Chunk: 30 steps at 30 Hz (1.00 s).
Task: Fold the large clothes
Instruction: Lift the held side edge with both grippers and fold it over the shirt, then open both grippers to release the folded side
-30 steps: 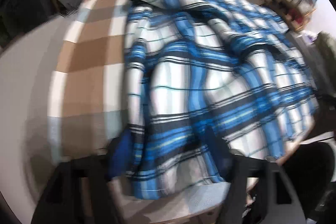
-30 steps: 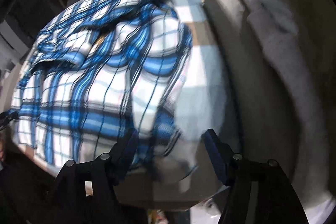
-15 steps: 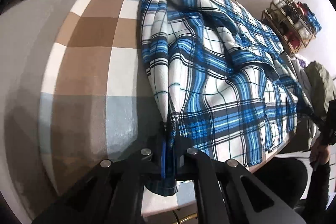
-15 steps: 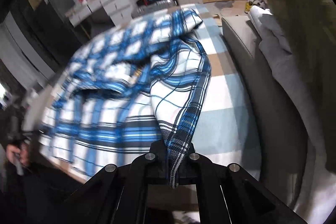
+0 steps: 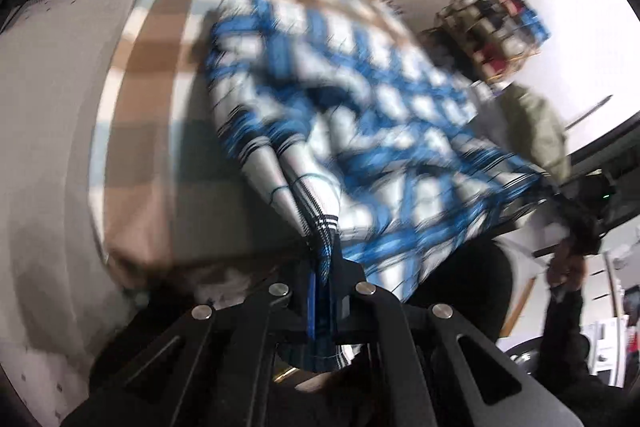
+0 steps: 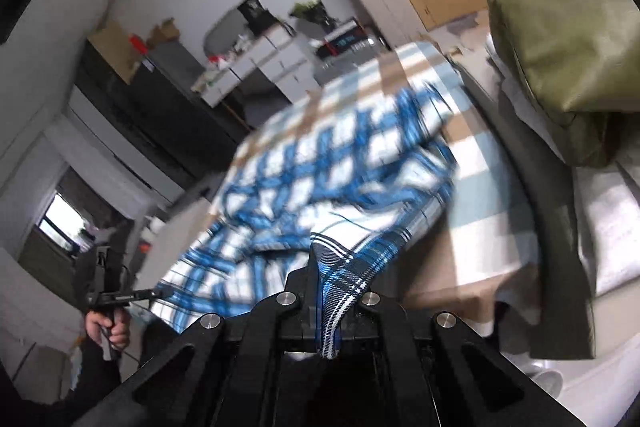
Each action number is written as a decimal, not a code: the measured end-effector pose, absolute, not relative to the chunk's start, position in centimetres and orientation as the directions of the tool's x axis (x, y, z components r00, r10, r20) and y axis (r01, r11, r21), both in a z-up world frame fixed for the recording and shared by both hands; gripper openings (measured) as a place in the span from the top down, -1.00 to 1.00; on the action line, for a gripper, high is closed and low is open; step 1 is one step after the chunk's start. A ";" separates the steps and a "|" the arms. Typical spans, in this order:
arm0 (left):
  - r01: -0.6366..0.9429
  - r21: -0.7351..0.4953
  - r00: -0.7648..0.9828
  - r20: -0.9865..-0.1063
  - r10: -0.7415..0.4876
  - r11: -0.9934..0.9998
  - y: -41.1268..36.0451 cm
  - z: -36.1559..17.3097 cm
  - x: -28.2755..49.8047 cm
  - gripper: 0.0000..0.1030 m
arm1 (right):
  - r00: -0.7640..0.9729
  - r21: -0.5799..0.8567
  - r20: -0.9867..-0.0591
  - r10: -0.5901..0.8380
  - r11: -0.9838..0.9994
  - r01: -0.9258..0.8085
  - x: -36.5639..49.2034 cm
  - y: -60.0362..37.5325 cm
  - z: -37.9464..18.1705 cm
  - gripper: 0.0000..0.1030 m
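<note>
Both jaws have just snapped closed: my left gripper (image 5: 326,267) and right gripper (image 6: 328,291) each pinch a shirt (image 5: 360,115) corner. The hem now lifts off the bed (image 5: 160,27), so I judge the fold begun.

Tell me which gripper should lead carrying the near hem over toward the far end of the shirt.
Neither clearly: the left gripper and right gripper each have jaws shut on a near corner of the plaid shirt, hem stretched between them. Move both together.
</note>
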State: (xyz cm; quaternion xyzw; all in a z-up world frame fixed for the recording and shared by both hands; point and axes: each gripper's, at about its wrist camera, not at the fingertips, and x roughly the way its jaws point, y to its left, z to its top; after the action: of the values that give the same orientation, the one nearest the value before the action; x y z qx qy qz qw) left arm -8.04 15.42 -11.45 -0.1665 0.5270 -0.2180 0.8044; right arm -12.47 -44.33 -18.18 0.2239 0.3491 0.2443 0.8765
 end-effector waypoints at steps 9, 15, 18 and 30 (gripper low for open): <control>0.120 -0.563 0.332 -0.754 -0.567 0.818 13.3 -6.9 10.5 1.00 | 0.671 0.567 -0.502 0.546 0.793 -0.221 0.1 -41.5 -11.2 0.93; -0.157 -0.527 0.235 -0.841 -0.487 0.835 17.0 -14.3 17.5 1.00 | 0.587 0.439 -0.741 0.325 0.897 0.057 13.0 -41.8 -13.3 0.88; -0.177 -0.489 0.131 -0.872 -0.471 0.854 17.5 -17.8 18.1 0.89 | 0.498 0.328 -0.832 0.244 0.941 0.087 17.5 -41.4 -16.1 0.87; -0.066 -0.334 0.270 -0.913 -0.305 0.940 19.1 -11.7 12.5 -0.50 | 0.582 0.377 -0.762 0.285 0.926 0.040 16.5 -44.8 -16.3 -0.22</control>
State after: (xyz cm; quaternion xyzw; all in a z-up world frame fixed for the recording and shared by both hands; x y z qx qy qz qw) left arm 12.52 19.09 -11.73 -0.1548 0.5995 -0.0766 0.7816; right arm 16.47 -44.81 -16.35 0.1798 0.4516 0.0701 0.8711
